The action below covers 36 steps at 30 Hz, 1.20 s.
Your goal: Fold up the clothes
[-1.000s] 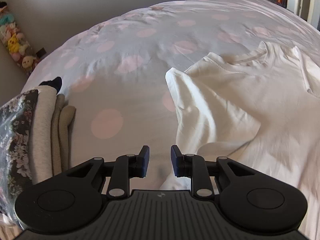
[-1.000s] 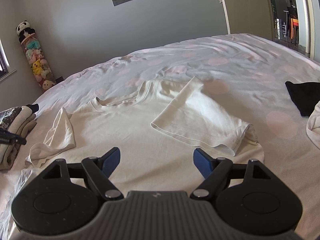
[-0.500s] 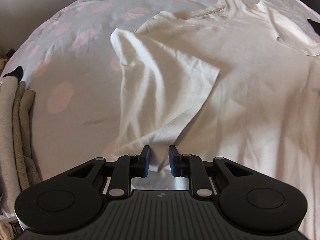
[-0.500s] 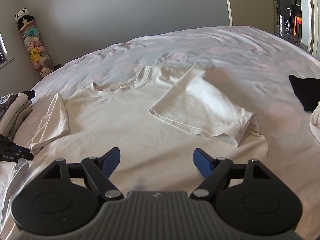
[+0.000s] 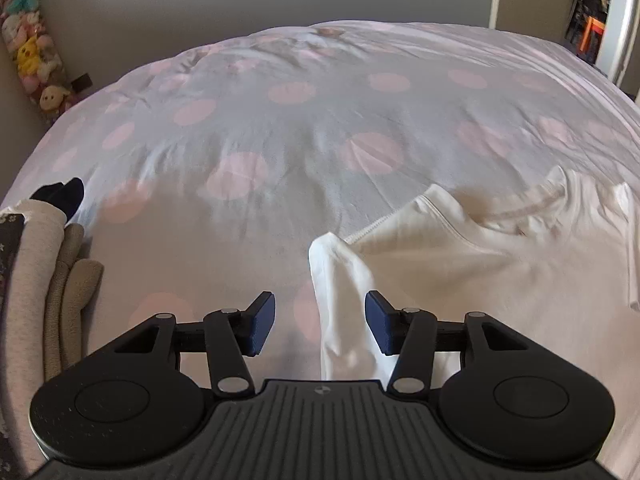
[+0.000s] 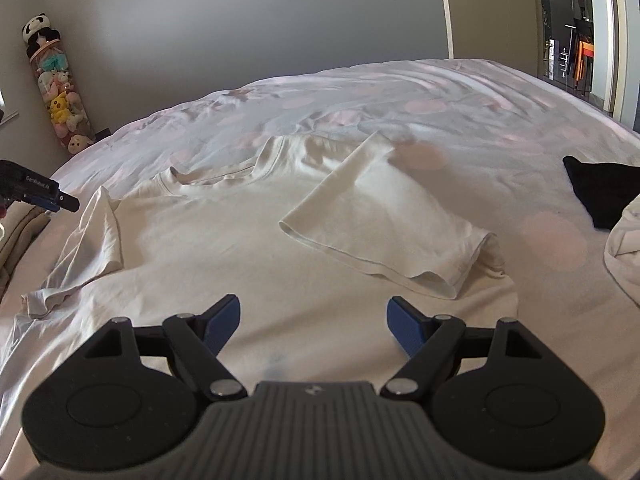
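A white T-shirt [image 6: 224, 264] lies spread flat on the polka-dot bed, collar away from me. Its right sleeve [image 6: 380, 220] is folded in over the body. The left sleeve [image 5: 340, 280] lies crumpled in a narrow ridge at the shirt's edge. My left gripper [image 5: 320, 324] is open, and that ridge runs between its blue pads without being pinched. In the right wrist view the left gripper [image 6: 36, 196] hovers at the far left, above the sleeve. My right gripper [image 6: 314, 322] is open wide over the shirt's lower body, holding nothing.
A stack of folded beige and floral clothes [image 5: 36, 280] sits at the bed's left edge. A black garment [image 6: 600, 192] and a pale one [image 6: 624, 256] lie at the right. A tube of plush toys [image 6: 60, 96] stands by the wall. Polka-dot bedcover [image 5: 304, 152] stretches beyond the shirt.
My left gripper's fingers, nearly together before, have spread open, and it has lifted and tilted up from the sleeve's hem. The right gripper has hardly moved.
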Tool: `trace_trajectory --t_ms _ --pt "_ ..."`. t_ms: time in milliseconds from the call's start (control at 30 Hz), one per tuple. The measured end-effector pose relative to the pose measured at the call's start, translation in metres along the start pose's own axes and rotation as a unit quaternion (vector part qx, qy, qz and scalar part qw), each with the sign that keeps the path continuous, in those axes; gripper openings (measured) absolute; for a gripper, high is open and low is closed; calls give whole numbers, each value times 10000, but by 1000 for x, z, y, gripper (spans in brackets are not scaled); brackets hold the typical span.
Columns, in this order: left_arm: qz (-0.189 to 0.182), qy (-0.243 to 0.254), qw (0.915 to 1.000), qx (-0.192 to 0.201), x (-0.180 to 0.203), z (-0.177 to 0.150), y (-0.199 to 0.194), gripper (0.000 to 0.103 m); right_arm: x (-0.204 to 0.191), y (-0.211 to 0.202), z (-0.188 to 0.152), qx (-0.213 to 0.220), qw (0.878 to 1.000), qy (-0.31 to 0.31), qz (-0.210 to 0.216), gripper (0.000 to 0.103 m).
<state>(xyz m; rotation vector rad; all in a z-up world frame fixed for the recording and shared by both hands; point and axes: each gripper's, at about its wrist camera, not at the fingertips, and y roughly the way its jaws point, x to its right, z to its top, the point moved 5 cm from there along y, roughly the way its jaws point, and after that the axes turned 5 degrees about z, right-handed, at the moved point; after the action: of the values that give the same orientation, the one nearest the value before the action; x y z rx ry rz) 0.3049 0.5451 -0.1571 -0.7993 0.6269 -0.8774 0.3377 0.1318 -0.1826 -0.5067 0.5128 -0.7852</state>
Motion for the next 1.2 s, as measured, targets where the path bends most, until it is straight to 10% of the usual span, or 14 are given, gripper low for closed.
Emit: trace_trajectory --t_ms 333,433,500,567,1000,1200 --pt "-77 -1225 9920 -301 -5 29 38 49 18 12 0 6 9997 248 -36 83" --pt "254 -833 9939 -674 2 36 46 48 20 16 -3 -54 9995 322 17 82" --pt "253 -774 9928 -880 5 36 55 40 18 17 -3 -70 9995 313 32 83" --pt "255 -712 9912 -1083 9 36 63 4 17 15 -3 -52 9996 272 28 83" --pt "1209 304 9908 -530 31 31 76 5 30 16 -3 -132 9992 304 -212 83" --pt "1351 291 9900 276 17 17 3 34 32 13 -2 -207 9990 396 -101 83"
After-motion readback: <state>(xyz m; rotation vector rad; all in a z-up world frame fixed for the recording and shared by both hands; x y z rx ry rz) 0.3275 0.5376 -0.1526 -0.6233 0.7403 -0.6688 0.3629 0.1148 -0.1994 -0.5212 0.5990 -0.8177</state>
